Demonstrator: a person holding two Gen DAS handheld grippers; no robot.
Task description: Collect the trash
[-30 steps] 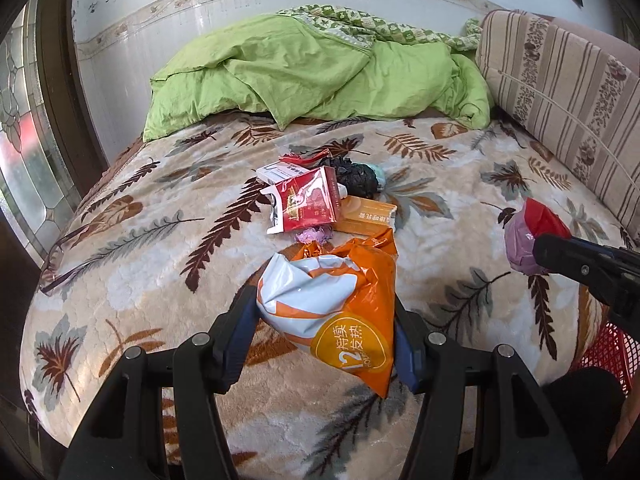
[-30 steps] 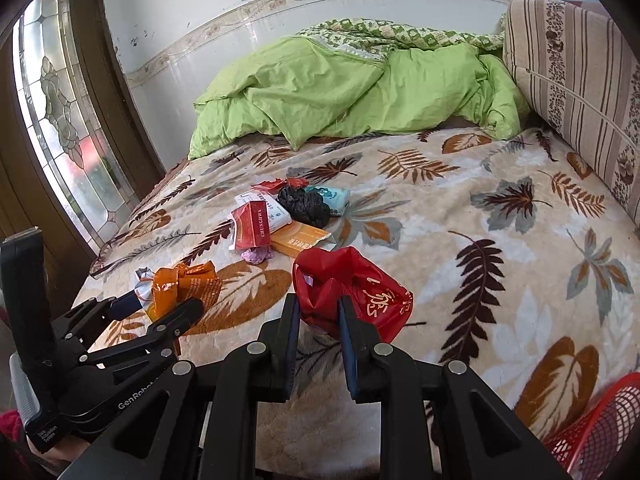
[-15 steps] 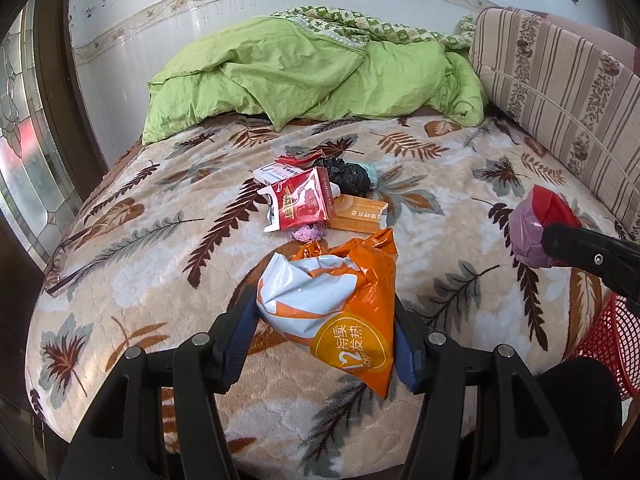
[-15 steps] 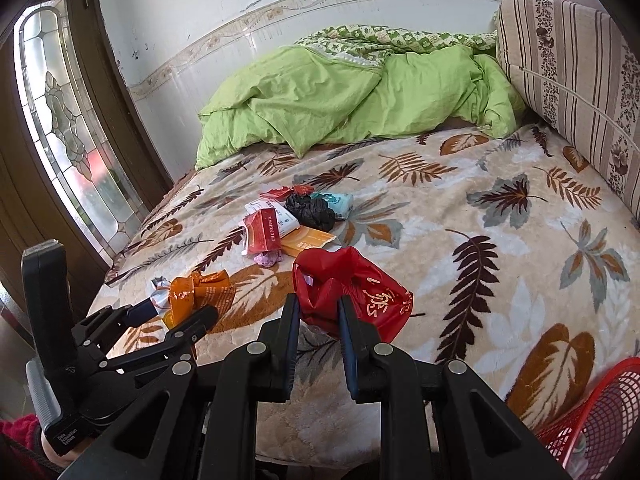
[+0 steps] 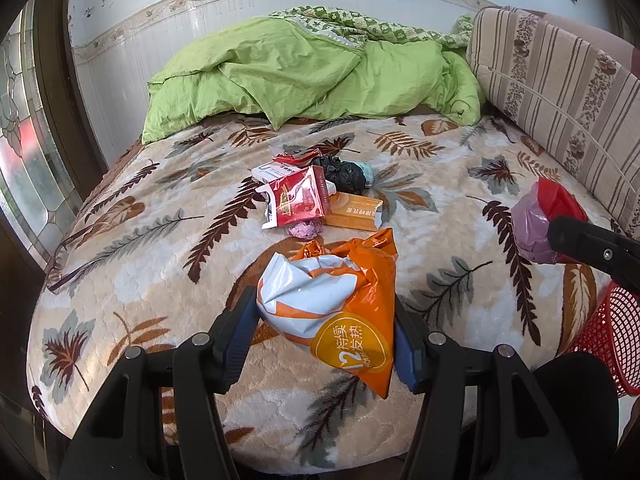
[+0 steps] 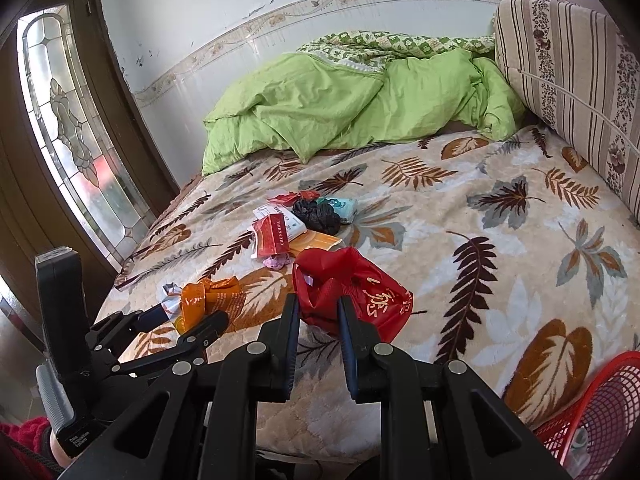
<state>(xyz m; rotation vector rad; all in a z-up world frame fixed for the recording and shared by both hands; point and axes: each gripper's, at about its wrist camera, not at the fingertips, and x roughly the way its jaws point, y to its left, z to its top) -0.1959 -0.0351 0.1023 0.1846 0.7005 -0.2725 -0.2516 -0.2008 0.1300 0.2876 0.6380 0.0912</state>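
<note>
Both grippers carry a piece of trash over the bed [image 5: 460,208]. The left gripper [image 5: 326,334] holds an orange pouch [image 5: 340,304] at mid width, its jaws pressed on the pouch's two sides. The pouch looks like crinkled foil film: light, soft, probably slick, so a pinch across the puffy middle suits it better than one on the loose lower corner.

The right gripper [image 6: 319,320] is clamped narrow on a red bag [image 6: 352,292], bunched plastic gathered between the jaws. Thin and limp, it weighs next to nothing; whether anything is inside cannot be told.

More trash [image 5: 316,196] lies in a heap mid-bed, well beyond both grippers: red packs, a black wad, an orange box. A red basket [image 6: 600,408] sits at the bed's near right edge, just beside the right gripper, likely the bin.
</note>
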